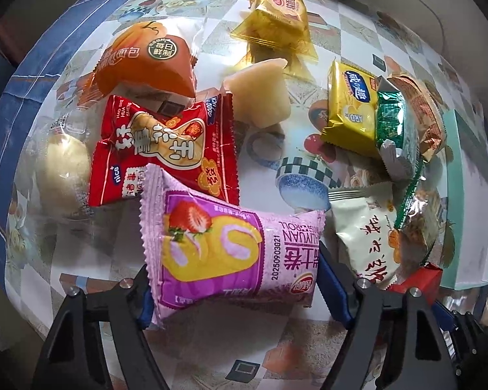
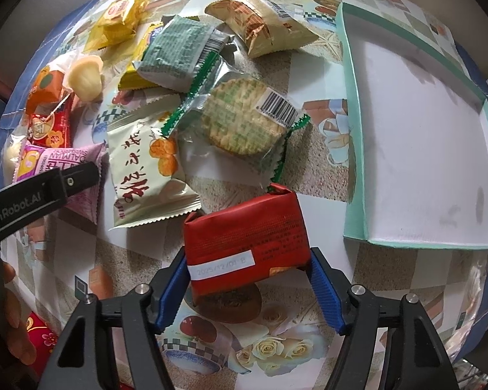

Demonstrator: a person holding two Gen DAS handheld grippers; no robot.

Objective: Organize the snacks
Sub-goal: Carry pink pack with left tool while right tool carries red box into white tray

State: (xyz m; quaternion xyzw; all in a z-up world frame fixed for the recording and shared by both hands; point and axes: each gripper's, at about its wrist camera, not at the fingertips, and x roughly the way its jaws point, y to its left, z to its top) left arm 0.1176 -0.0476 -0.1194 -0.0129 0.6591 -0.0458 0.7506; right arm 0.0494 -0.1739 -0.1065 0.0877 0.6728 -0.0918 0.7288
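- A table covered by a glossy printed cloth (image 2: 309, 169) of checks, cups, fruit and roses carries a loose heap of wrapped snacks; glare off the cloth washes out parts of its pattern.
- The left gripper (image 1: 234, 279) points down over a pink strawberry swiss-roll packet (image 1: 224, 243); its blue pads sit at the packet's two ends, the left pad half hidden behind the crimped edge; whether they press or merely flank the wrapper I cannot tell.
- Just above the pink packet lies a red peanut packet (image 1: 166, 152), its lower edge under the pink one; an orange bread packet (image 1: 146, 61) overlaps its top.
- A clear-wrapped pale bun (image 1: 61, 169) at the left is blurred by fisheye and glare; its label is unreadable.
- The right gripper (image 2: 249, 279) points down with both blue pads against the sides of a red foil-wrapped block (image 2: 247, 240); it pinches the block, whose near end hides part of the cloth's print.
- Beyond the block lie a clear green-edged round cracker packet (image 2: 240, 120) and a white packet with orange fruit print (image 2: 143, 169), side by side and touching.
- A shallow mint-green box (image 2: 354, 149) with a white floor sits to the right, near the red block but apart; its far corner is cut off by the frame.
- A hand (image 2: 13, 325) shows only partly at the lower left edge.
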